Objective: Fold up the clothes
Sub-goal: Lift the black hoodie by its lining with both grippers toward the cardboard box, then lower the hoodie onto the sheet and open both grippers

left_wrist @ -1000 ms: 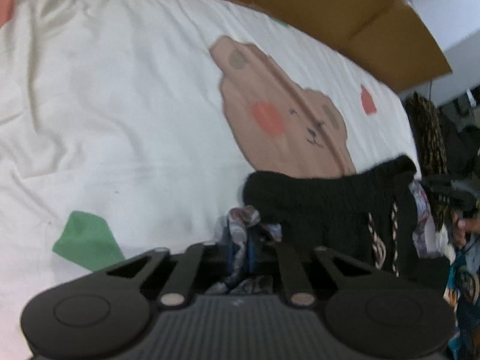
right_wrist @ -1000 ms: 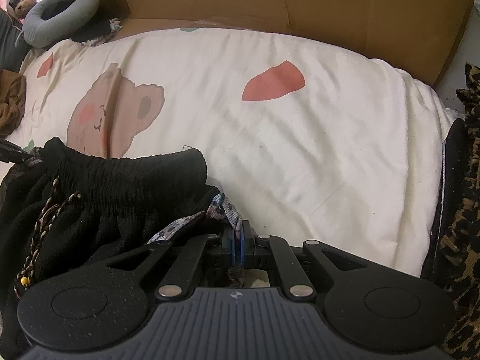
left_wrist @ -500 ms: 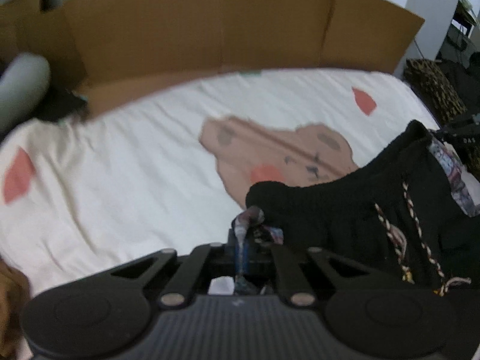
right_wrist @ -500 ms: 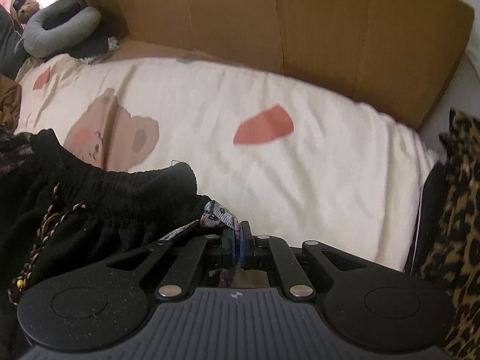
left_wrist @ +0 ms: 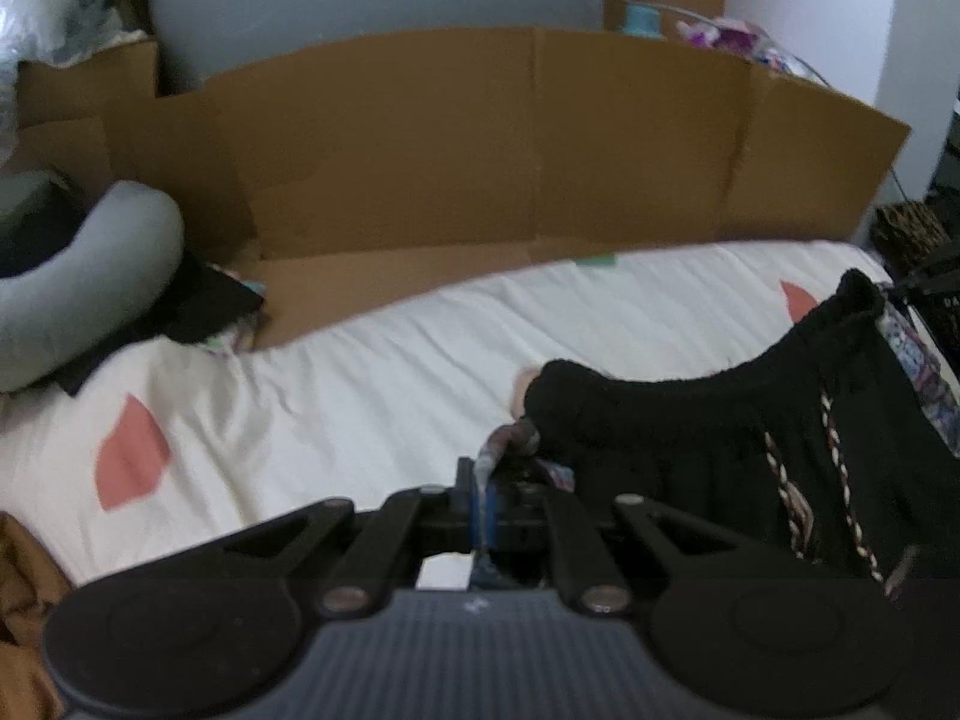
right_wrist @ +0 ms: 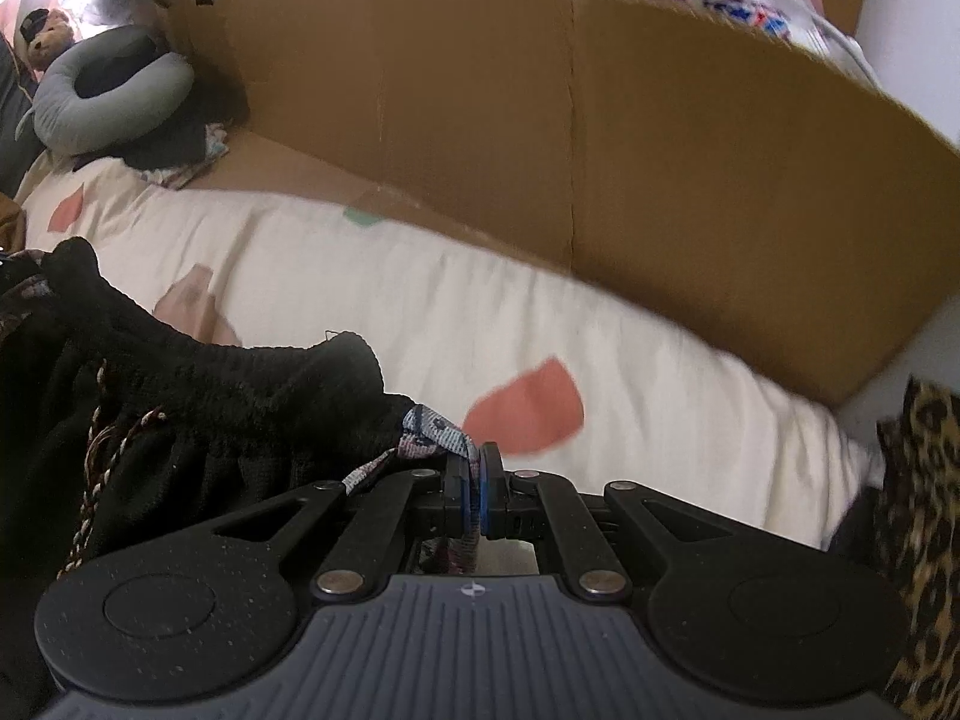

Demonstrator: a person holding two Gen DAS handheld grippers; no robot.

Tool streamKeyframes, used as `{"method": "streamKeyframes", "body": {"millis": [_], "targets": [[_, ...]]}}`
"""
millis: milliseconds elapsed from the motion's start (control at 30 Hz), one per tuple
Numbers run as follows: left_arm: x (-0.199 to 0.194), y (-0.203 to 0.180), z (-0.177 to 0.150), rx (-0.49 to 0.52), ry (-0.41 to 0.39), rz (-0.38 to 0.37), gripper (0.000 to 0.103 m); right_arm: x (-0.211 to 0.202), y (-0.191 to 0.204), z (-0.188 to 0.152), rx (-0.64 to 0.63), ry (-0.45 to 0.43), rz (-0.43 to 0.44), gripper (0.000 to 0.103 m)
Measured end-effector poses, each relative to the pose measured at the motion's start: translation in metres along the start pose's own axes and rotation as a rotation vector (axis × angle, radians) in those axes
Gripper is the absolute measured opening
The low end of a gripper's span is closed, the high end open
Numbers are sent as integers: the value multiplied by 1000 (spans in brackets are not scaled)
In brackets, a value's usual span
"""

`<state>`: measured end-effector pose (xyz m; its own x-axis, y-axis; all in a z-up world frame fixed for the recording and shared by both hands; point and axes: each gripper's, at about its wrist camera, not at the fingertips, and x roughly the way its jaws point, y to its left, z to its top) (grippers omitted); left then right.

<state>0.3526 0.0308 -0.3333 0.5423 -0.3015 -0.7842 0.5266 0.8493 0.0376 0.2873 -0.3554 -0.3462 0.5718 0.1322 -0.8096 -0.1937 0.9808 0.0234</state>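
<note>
- Both grippers pinch the same garment: the left gripper [left_wrist: 480,495] is clamped on a patterned corner of cloth at one end of the waistband, the right gripper [right_wrist: 477,495] on the matching corner at the other end, so the black shorts [left_wrist: 750,420] hang stretched between them, apparently to be spread before a fold.
- White bedsheet [left_wrist: 390,372], printed with red patches, lies bare beneath and beyond the shorts, a flat place where the garment can likely be laid out; the shorts sit over the sheet's near edge, towards the person.
- Brown cardboard [right_wrist: 540,150] stands as a wall along the sheet's far edge and looks set to keep cloth from sliding off that side.
- Grey curved pillow [right_wrist: 108,102] rests at the far left corner, well apart from the work.
- Leopard-print fabric [right_wrist: 918,480] hangs beside the sheet's right edge, clear of the grip.
- Braided drawstring [left_wrist: 834,480] dangles loose down the front of the shorts, a small thing that may need tucking in before the fold.
</note>
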Motion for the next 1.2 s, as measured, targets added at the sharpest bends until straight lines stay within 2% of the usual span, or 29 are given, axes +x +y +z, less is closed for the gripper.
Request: {"method": "streamKeyframes", "body": {"millis": [567,933,1200], "targets": [[30,42,35,-39,-35,78,2,34,22,78,-57,-22,-52,1],[55,53,63,-19,-45,110,2,56,18,105,-84,-20,-111,1],[92,59,68,-8,-5,122,3,87,7,111,-105,15,-135,1]]}}
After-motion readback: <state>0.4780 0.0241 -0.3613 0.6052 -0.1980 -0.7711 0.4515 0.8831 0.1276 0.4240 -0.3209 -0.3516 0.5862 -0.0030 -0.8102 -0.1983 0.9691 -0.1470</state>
